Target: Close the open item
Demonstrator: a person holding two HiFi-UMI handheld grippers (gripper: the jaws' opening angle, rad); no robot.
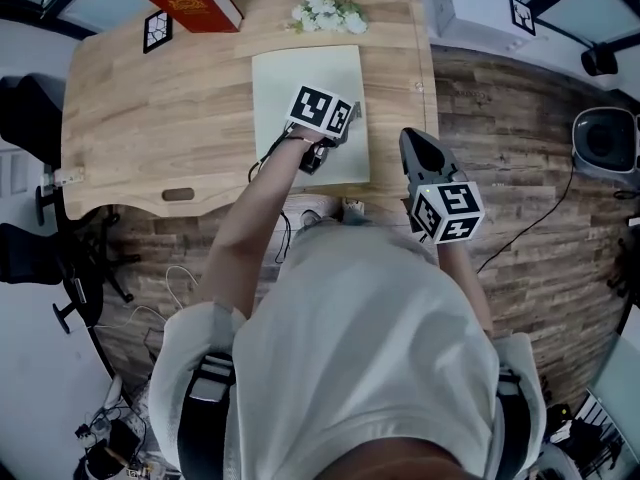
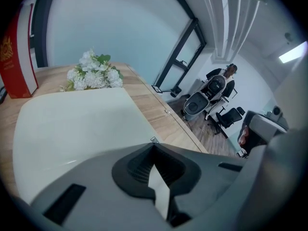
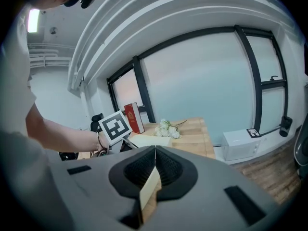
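Folder (image 1: 300,98), pale, lies flat on the tabletop (image 1: 150,128), towards its right edge and reaching the near edge. My left gripper (image 1: 343,133) sits over the folder's near right corner, jaws together, nothing between them. My right gripper (image 1: 412,146) hangs by the tabletop's near right corner, jaws together too.

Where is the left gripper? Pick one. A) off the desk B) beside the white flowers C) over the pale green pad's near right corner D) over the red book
C: the head view shows the left gripper over the pale green pad's near right corner, well short of the red book and white flowers.
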